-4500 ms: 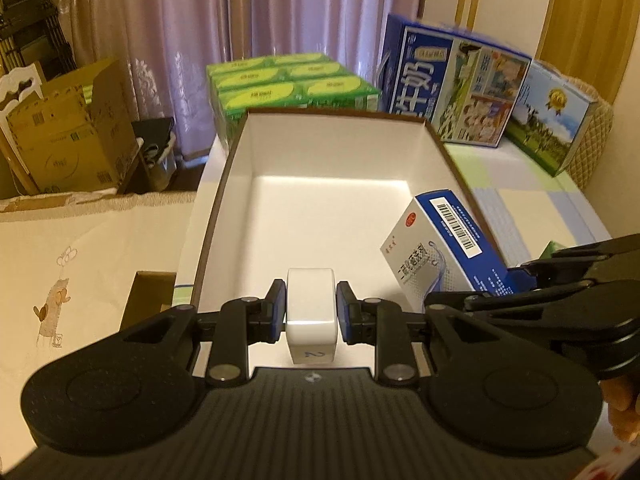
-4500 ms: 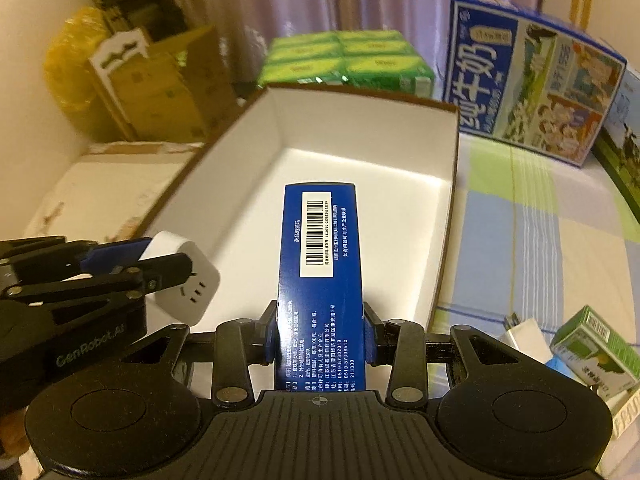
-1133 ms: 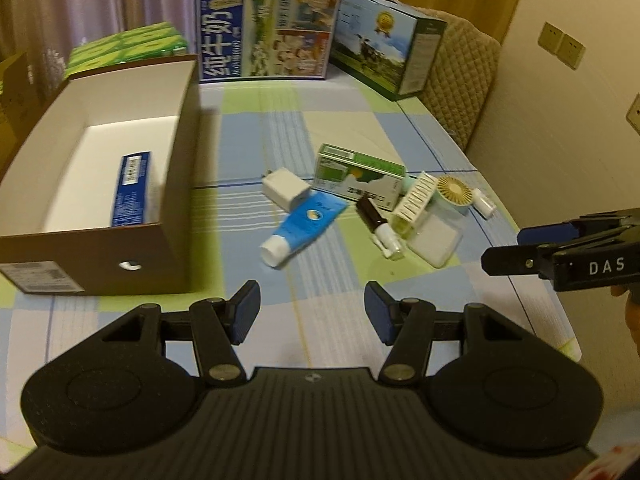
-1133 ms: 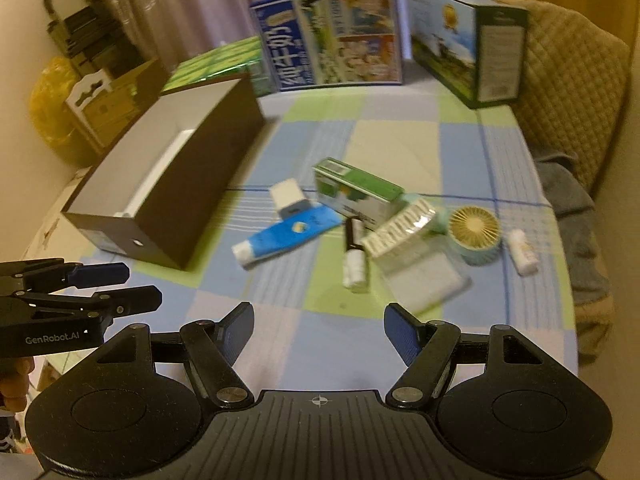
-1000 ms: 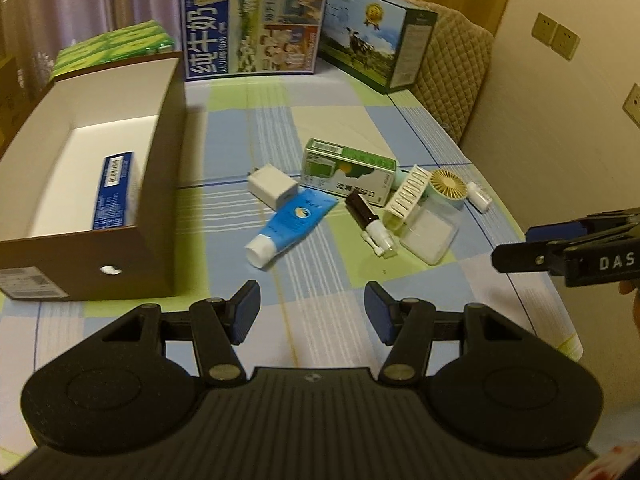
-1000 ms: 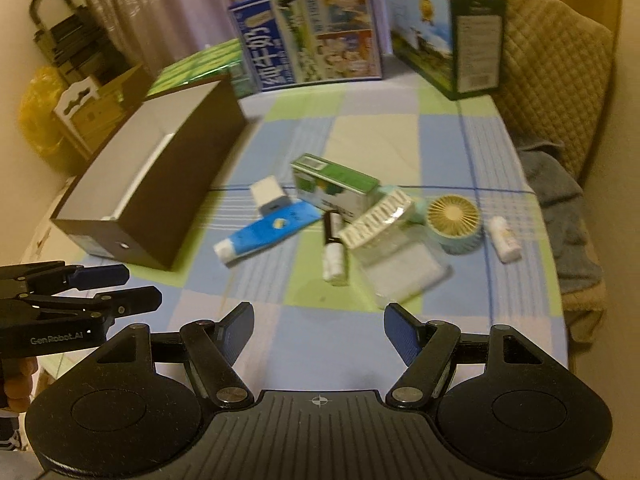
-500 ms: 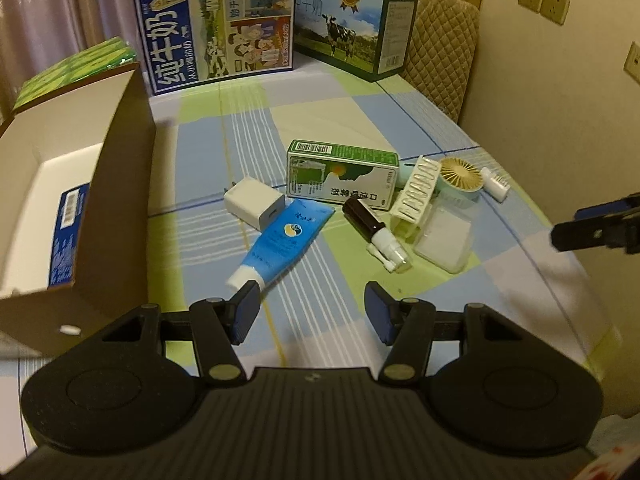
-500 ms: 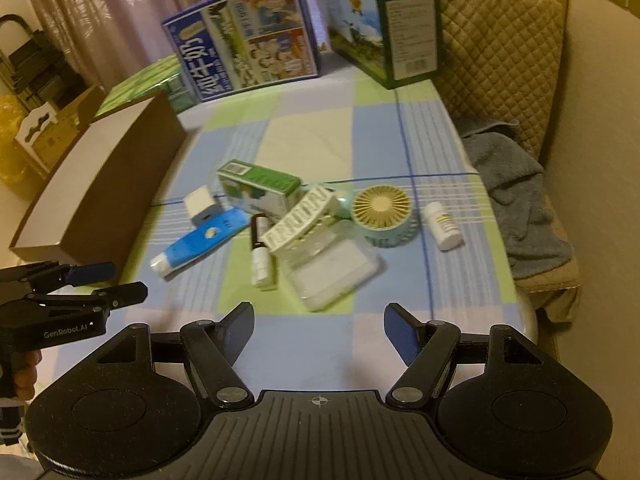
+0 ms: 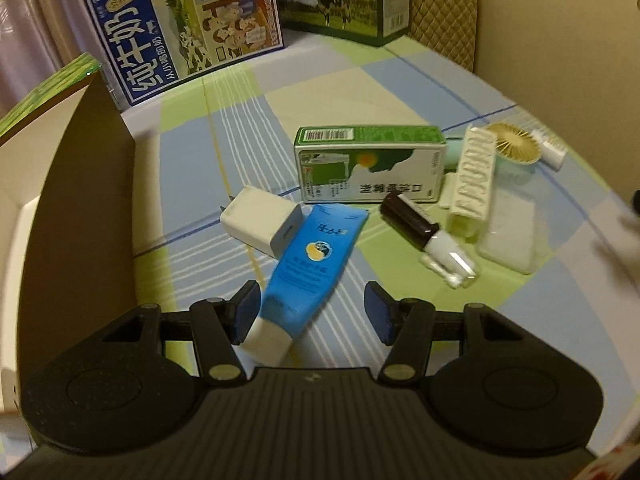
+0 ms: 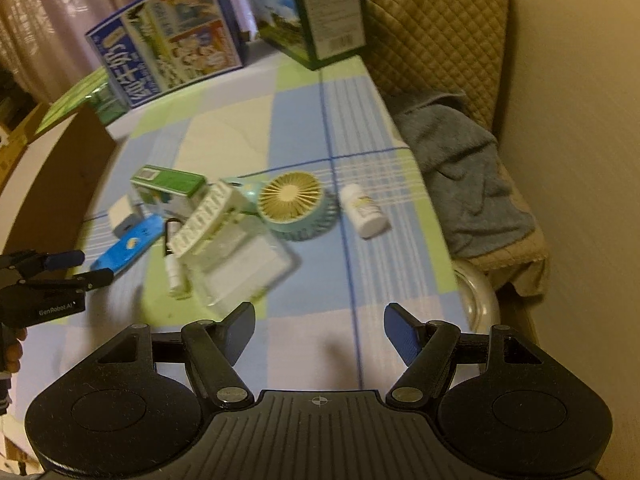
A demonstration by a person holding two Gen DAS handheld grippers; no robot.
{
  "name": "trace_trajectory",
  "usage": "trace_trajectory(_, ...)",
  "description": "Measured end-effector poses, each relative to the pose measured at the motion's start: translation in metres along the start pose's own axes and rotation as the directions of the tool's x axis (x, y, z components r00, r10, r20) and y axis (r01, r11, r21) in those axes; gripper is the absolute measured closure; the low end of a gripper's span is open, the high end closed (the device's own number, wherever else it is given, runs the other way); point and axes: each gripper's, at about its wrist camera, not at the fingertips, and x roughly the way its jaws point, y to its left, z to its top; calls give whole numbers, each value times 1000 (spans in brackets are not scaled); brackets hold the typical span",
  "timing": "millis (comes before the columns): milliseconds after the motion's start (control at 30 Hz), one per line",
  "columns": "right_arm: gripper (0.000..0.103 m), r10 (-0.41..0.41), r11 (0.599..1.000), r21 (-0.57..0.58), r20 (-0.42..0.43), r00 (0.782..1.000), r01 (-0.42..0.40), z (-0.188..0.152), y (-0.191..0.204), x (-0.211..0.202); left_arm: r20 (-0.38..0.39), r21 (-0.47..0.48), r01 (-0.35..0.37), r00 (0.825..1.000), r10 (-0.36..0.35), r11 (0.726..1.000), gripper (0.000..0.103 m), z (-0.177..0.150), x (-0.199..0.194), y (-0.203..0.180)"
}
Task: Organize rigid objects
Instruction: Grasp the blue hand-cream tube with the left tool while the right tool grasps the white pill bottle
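Blue tube [image 9: 310,268] lies on the checked bench [image 9: 400,88], capped end toward me, its long axis slanting away to the right. That capped end sits between my left gripper [image 9: 312,312] fingers, hard by the left finger [image 9: 245,312], and both fingers stand wide apart. My left is clearly nearer it. My right gripper [image 10: 320,332], fingers also apart and empty, hangs nearer the small fan [image 10: 294,204] and white bottle [image 10: 366,212]. The brown box [image 9: 76,208] waits just left.

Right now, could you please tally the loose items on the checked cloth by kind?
Cartons: 1, green box
Chargers: 1
Tubes: 1, blue
Bottles: 2, brown, white
Fans: 1
Clear cases: 1
Total: 7
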Motion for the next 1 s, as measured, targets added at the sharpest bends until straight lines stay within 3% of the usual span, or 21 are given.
trace_trajectory(333,34,-15,1000,19,-22,1000,15,4,-12,14,-64,13,6,998,-6,1000,56,3,32,10)
trace_trajectory(633,34,-4,1000,-30,-16,1000,4,16,-13,30,-37,5,38,999,-38,999,69,-4,24,8)
trace_trajectory(867,36,-3,990,-139,29,1000,7,26,-16,46,-47,-129,51,997,-57,990,71,-19,8,6)
trace_trajectory(1000,49,4,977,-214,54,999,7,34,-19,58,-63,-225,34,997,-50,974,72,-28,-2,5)
